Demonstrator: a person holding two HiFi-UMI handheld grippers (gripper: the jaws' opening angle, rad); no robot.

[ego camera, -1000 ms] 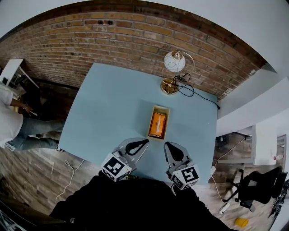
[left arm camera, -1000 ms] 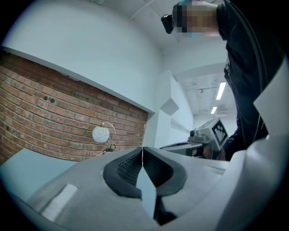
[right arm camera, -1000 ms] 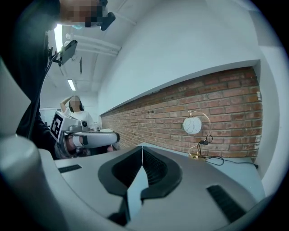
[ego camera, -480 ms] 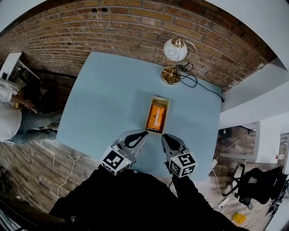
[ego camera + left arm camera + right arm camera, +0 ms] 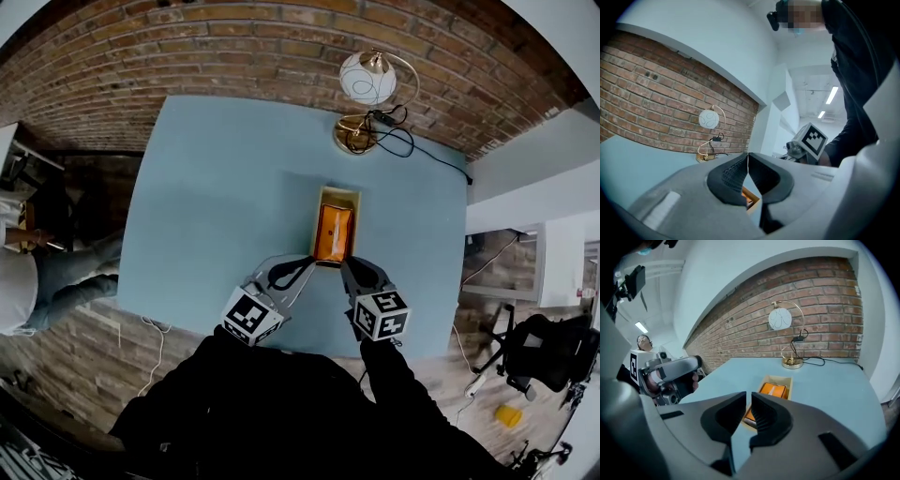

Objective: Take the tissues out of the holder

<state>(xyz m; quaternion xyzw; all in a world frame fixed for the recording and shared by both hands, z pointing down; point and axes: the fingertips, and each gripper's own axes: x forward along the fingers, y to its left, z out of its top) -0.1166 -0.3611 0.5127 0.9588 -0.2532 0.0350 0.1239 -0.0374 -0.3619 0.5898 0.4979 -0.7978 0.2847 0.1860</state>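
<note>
A pale wooden holder (image 5: 325,195) lies on the blue table (image 5: 216,187), and an orange tissue pack (image 5: 334,234) fills it. My left gripper (image 5: 307,262) is just before the holder's near left corner, jaws closed tip to tip and empty. My right gripper (image 5: 346,266) is at the near right corner; its jaws are all but together, a thin slit just opening, nothing in it. In the right gripper view the holder (image 5: 780,379) and tissue pack (image 5: 773,391) sit straight beyond the right gripper (image 5: 748,397). The left gripper view shows only an orange corner of the tissue pack (image 5: 749,193) below the left gripper (image 5: 747,154).
A gold arc lamp with a white globe (image 5: 366,80) stands at the table's far edge, its black cable (image 5: 412,150) trailing right. A brick wall runs behind. A person (image 5: 19,281) is off the table's left side, a black chair (image 5: 539,342) on the right.
Both grippers have moved forward across the table and now flank the holder's near end. The view has shifted, bringing the holder closer under me.
</note>
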